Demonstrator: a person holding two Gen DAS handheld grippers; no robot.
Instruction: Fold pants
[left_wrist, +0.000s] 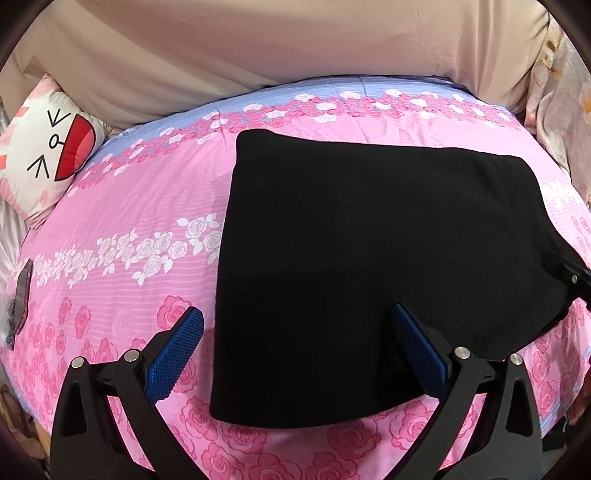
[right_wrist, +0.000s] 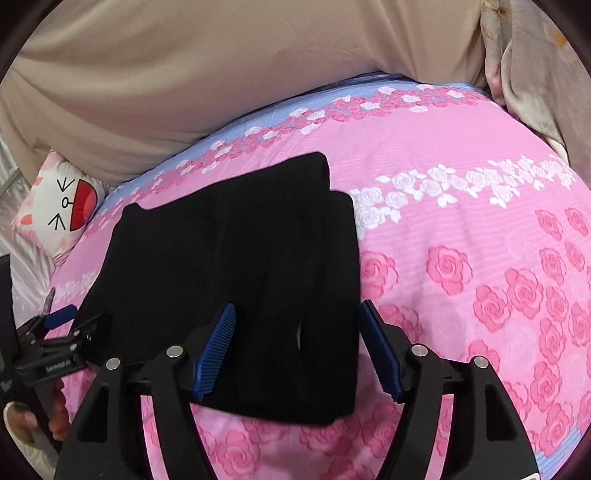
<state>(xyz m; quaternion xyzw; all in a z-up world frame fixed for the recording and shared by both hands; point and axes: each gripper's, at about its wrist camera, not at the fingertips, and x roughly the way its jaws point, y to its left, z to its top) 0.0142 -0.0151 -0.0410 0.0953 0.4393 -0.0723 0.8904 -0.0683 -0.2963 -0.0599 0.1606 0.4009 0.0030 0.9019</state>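
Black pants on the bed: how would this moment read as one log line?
black pants: folded, flat on rose bedspread | left gripper: open | right gripper: open, nothing gripped

Black folded pants (left_wrist: 369, 266) lie flat on a pink rose-print bedspread (left_wrist: 122, 206), the left gripper (left_wrist: 295, 321) open over their near edge, a cartoon-face pillow (left_wrist: 48, 147) at far left

Bed (left_wrist: 155, 221) covered by pink rose-printed quilt with pale blue band, folded black pants (left_wrist: 369, 258) lying flat on it, white cartoon-face cushion (left_wrist: 44, 155) at its far left edge
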